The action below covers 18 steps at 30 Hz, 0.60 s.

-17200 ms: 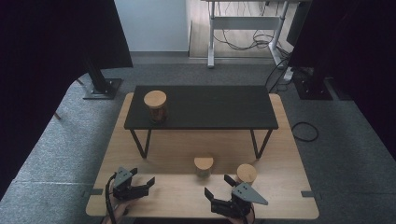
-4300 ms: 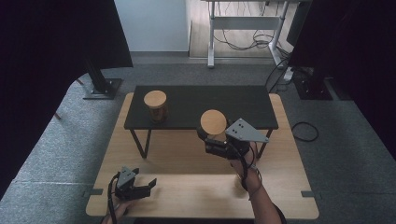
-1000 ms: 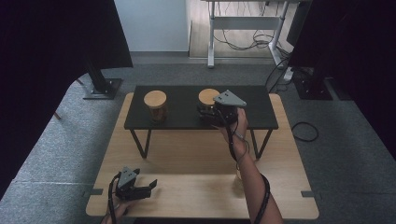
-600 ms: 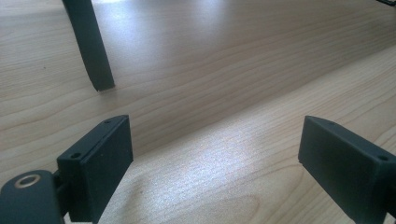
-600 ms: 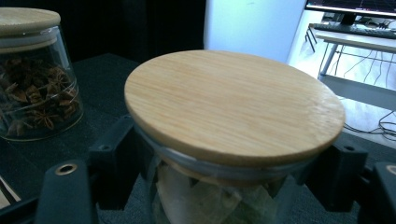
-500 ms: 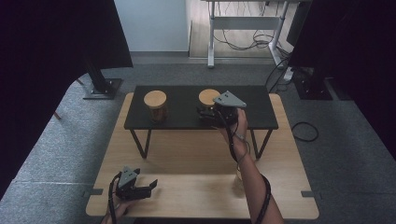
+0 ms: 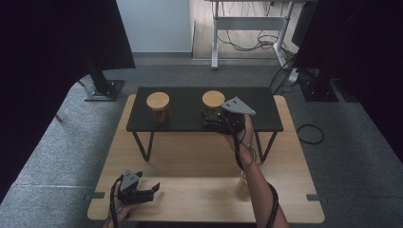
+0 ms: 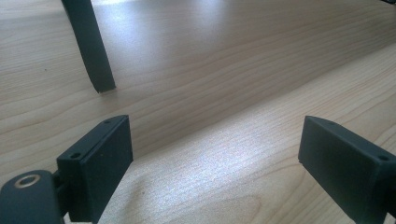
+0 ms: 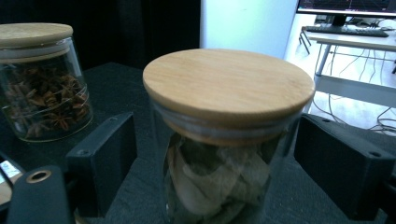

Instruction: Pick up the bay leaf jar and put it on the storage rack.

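Reaching across the wooden table (image 7: pixel 285 156), a person's right gripper (image 7: pixel 215 118) hangs at a glass jar (image 7: pixel 213 105) with a wooden lid, which stands upright on the black raised shelf (image 7: pixel 190 121) near a second lidded jar (image 7: pixel 158 108), the pair apparently being lined up there. Resting at the near edge in the high view, the left gripper (image 7: pixel 151 190) sits idle, well apart from the shelf.

Seen from the left gripper view, its jaws stand wide apart over bare wood, nothing between them, a black shelf leg (image 8: pixel 89 46) just ahead.

Seen from the right gripper view, the jaws have just been opening; the pads flank the pale-filled jar (image 9: pixel 224 140) without pressing it, suggesting a release after placing. Beside it stands the star anise jar (image 9: pixel 42 84).
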Tool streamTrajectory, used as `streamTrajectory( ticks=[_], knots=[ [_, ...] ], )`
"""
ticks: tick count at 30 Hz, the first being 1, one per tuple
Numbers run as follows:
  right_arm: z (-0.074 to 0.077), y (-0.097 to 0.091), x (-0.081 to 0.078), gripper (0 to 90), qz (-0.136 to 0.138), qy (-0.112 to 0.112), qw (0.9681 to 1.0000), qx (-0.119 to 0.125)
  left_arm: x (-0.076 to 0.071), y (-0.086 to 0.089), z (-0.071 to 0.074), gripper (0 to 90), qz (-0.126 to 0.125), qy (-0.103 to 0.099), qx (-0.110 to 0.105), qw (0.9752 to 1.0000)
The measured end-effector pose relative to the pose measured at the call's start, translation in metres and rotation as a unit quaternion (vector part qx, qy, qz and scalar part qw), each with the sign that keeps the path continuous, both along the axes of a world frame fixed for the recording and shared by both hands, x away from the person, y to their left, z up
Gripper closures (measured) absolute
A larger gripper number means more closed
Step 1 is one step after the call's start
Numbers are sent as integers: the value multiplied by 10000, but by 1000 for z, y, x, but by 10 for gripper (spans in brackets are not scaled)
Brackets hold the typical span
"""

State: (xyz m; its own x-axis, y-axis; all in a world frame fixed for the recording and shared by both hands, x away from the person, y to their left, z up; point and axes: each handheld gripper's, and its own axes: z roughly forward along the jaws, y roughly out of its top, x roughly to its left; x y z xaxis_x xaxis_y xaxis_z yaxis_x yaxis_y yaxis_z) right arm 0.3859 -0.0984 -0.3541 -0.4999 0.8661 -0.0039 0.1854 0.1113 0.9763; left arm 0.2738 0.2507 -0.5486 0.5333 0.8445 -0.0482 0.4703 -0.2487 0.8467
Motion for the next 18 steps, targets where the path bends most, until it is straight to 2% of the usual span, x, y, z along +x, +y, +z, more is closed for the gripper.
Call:
streamTrajectory(
  ticks=[18],
  knots=[
    [-4, -23, -35, 120, 199, -277, 9993, 179, 0, 0, 0, 93, 24, -2, 13, 10000]
  ],
)
